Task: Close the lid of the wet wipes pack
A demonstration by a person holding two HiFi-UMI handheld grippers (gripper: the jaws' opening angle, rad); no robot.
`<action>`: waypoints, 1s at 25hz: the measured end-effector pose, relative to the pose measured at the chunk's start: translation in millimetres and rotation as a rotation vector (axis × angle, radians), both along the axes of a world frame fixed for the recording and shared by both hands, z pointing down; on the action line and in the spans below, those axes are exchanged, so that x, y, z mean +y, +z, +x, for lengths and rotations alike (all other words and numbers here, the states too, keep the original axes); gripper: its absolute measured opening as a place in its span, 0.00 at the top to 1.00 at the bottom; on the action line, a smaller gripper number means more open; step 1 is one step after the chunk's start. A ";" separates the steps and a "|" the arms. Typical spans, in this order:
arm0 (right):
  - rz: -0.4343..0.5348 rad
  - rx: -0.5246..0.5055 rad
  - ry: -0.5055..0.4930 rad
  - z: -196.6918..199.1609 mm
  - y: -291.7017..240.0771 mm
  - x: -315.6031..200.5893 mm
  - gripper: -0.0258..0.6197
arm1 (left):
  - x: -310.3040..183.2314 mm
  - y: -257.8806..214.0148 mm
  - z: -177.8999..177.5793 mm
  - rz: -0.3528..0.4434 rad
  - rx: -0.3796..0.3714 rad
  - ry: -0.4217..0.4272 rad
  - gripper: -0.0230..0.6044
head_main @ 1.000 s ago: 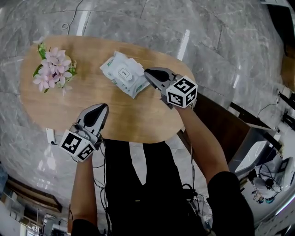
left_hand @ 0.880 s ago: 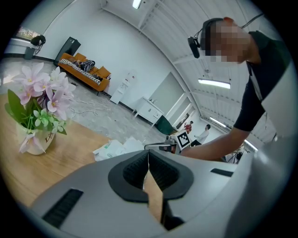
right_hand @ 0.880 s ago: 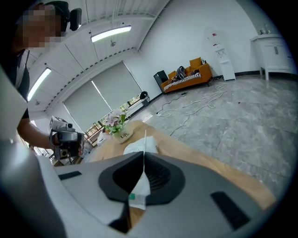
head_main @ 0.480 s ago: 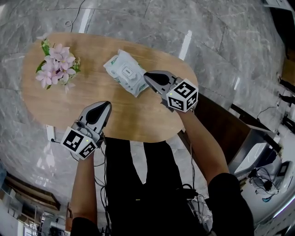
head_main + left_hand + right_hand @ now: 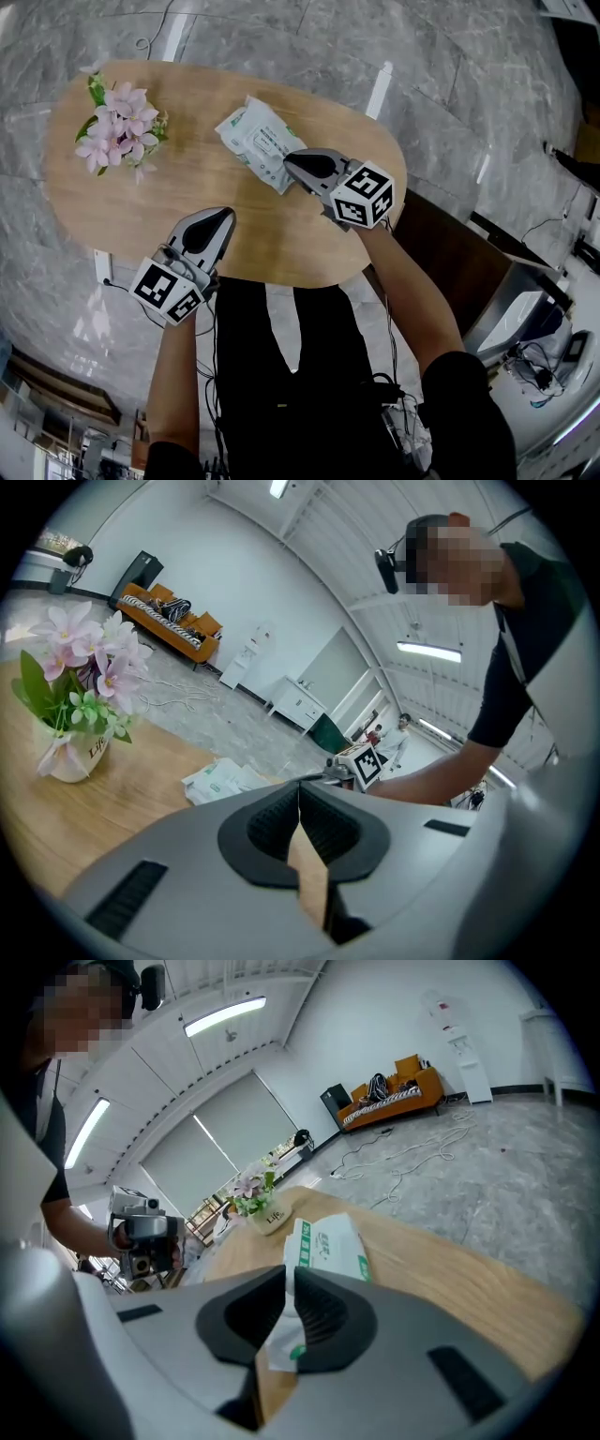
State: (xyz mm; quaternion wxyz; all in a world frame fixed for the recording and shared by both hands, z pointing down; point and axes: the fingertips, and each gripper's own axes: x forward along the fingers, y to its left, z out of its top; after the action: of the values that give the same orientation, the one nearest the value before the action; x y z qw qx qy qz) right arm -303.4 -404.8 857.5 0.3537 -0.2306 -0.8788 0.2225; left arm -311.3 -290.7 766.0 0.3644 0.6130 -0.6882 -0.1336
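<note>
The white and green wet wipes pack (image 5: 253, 134) lies flat on the oval wooden table (image 5: 141, 216), towards its far side. My right gripper (image 5: 289, 161) is shut, with its tip at the pack's near right end. In the right gripper view the pack (image 5: 330, 1239) shows just beyond and under the shut jaws (image 5: 289, 1274). I cannot make out how the lid stands. My left gripper (image 5: 228, 215) hovers shut over the table's near edge, well apart from the pack (image 5: 220, 780), and holds nothing (image 5: 298, 787).
A small pot of pink flowers (image 5: 117, 129) stands at the table's far left end (image 5: 80, 696). Bare wood lies between the pot and the pack. Grey marble floor surrounds the table, and the person's legs are at its near edge.
The right gripper's tip has crept left along the pack's near end. The left gripper has hardly moved.
</note>
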 end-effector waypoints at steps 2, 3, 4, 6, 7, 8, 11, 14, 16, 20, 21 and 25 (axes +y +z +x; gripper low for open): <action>-0.006 0.010 -0.010 0.4 2.1 4.1 0.90 | 0.3 0.0 2.0 0.003 0.005 0.001 0.94; -0.008 0.014 -0.014 0.4 3.1 5.9 0.90 | 0.5 0.1 3.0 0.003 0.006 0.003 0.94; -0.009 0.018 -0.019 0.3 4.0 7.6 0.90 | 0.8 0.2 4.0 0.003 0.007 0.005 0.94; -0.011 0.024 -0.028 0.2 5.9 10.8 0.90 | 1.6 0.8 5.2 0.004 0.009 0.006 0.94; -0.012 0.027 -0.032 0.3 6.9 12.3 0.90 | 2.1 1.1 5.6 0.005 0.010 0.006 0.94; -0.014 0.031 -0.033 0.3 8.1 13.8 0.90 | 2.7 1.6 5.8 0.005 0.010 0.005 0.94; -0.044 0.045 -0.010 -1.2 12.1 15.3 0.92 | 4.7 2.5 5.7 0.006 0.012 0.003 0.94; -0.069 0.058 0.032 -5.3 16.2 13.0 0.93 | 7.4 2.9 4.4 0.006 0.012 0.002 0.94; -0.042 0.061 0.027 -7.5 19.0 13.8 0.93 | 10.2 3.4 3.0 0.004 0.011 -0.001 0.94; 0.024 0.053 0.015 -14.4 22.1 16.7 0.93 | 16.2 4.8 0.2 0.000 0.010 -0.013 0.94; 0.050 0.048 0.009 -16.0 22.4 16.9 0.93 | 17.1 4.8 0.2 0.000 0.012 -0.015 0.94; 0.169 0.023 -0.046 -22.7 24.8 17.0 0.94 | 17.0 3.7 1.8 0.007 0.019 -0.019 0.94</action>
State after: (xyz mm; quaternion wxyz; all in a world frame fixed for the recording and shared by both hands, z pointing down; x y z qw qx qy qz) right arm -326.1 -387.8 882.3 0.3872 -0.2174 -0.8847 0.1418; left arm -309.5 -273.7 769.7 0.3674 0.6064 -0.6900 -0.1455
